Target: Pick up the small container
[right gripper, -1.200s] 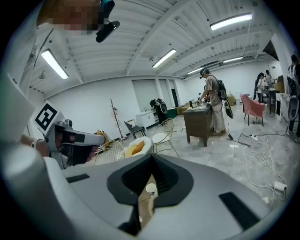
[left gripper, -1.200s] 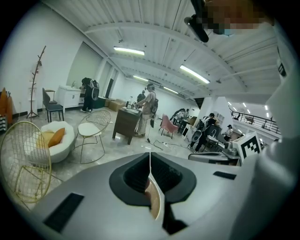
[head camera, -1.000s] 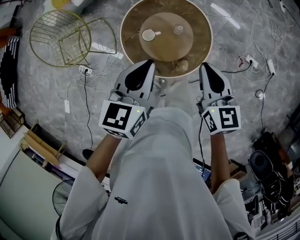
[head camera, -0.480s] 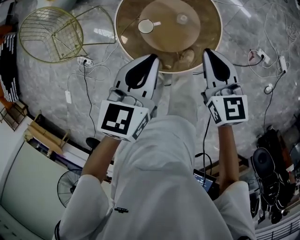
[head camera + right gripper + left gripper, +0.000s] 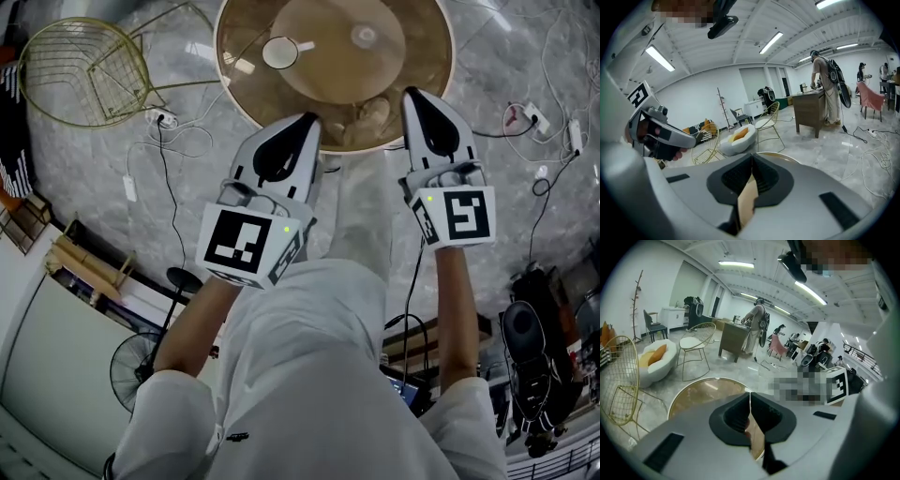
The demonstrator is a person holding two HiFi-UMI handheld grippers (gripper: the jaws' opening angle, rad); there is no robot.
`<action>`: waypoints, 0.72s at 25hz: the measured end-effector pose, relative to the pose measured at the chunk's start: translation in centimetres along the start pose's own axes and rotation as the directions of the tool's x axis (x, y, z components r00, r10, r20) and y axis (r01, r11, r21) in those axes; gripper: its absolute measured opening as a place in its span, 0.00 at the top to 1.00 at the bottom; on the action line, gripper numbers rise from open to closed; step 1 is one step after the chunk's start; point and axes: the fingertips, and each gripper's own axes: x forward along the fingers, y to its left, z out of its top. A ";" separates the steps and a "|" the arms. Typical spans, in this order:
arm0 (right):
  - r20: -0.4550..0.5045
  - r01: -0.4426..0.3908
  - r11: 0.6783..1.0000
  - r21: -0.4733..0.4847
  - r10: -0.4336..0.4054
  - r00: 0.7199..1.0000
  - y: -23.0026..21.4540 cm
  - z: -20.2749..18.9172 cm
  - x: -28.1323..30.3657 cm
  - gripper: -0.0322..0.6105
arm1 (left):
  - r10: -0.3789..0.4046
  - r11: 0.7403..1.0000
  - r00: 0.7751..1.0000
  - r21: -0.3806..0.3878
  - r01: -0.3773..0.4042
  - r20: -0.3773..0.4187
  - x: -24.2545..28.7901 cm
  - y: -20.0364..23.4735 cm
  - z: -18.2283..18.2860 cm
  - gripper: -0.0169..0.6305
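A round glass table (image 5: 417, 94) with a brown inner disc lies ahead of me in the head view. On it sit a small clear container (image 5: 364, 37) and a white round dish with a short handle (image 5: 279, 52). My left gripper (image 5: 307, 122) hangs over the table's near edge, jaws shut and empty. The right gripper (image 5: 411, 95) is at the near right rim, also shut with nothing in it. Both are well short of the two objects. The left gripper view shows shut jaws (image 5: 750, 394) above the table (image 5: 701, 392). The right gripper view shows closed jaws (image 5: 752, 155).
A gold wire chair (image 5: 80, 70) stands left of the table. Cables and power strips (image 5: 525, 117) trail over the marble floor on both sides. A fan (image 5: 141, 370) and boxes are near my feet. A wooden desk (image 5: 733, 338) with people stands far back.
Both grippers have sunk and moved forward toward the table, whose near edge now lies under their tips. Their jaws stay shut.
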 end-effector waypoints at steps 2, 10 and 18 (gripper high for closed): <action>-0.003 -0.004 1.000 -0.005 0.004 1.000 -0.6 -0.7 0.7 0.91 | 0.004 1.000 1.000 0.003 -0.003 -0.009 0.9 0.2 -0.6 0.94; -0.046 -0.085 0.996 -0.021 0.084 0.995 -1.2 -4.2 4.2 0.76 | 0.031 0.999 0.999 -0.030 -0.032 -0.021 4.4 2.2 -2.8 0.94; -0.078 -0.109 0.993 -0.042 0.105 0.991 -2.5 -7.1 7.1 0.64 | 0.033 0.998 0.998 -0.052 -0.036 -0.055 6.8 3.4 -5.2 0.94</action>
